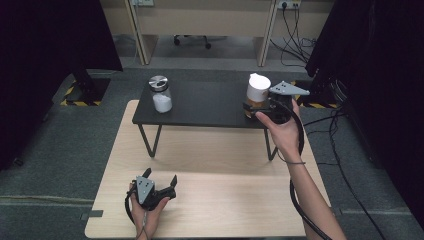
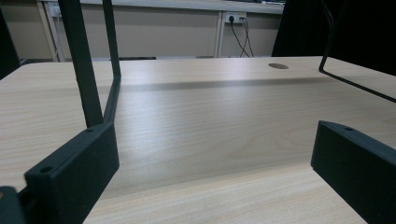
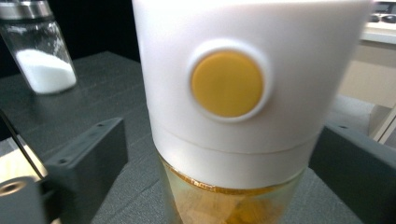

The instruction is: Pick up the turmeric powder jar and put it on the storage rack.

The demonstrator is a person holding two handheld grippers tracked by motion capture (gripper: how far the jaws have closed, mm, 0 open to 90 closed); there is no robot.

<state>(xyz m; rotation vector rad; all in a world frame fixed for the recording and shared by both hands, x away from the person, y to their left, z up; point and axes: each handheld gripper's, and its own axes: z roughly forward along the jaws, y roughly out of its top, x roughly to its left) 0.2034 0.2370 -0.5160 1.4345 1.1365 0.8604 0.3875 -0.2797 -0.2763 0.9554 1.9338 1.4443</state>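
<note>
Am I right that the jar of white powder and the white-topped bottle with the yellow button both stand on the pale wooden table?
Not quite. The high view shows the jar of white powder and the white-topped bottle both standing on the dark raised shelf, which itself stands on the pale wooden table.

L gripper (image 1: 159, 182) sits low near the front L of the desk (image 1: 225, 200), held in the L hand (image 1: 145, 207), fingers (image 2: 74, 172) spread wide apart, nothing btwn them. R forearm stretches fwd and up; R hand (image 1: 282, 131) holds the R gripper (image 1: 248, 106) raised, level, pointing left, fingers (image 3: 88, 158) apart on either side of a bottle (image 3: 233, 93), not pressing it.
</note>
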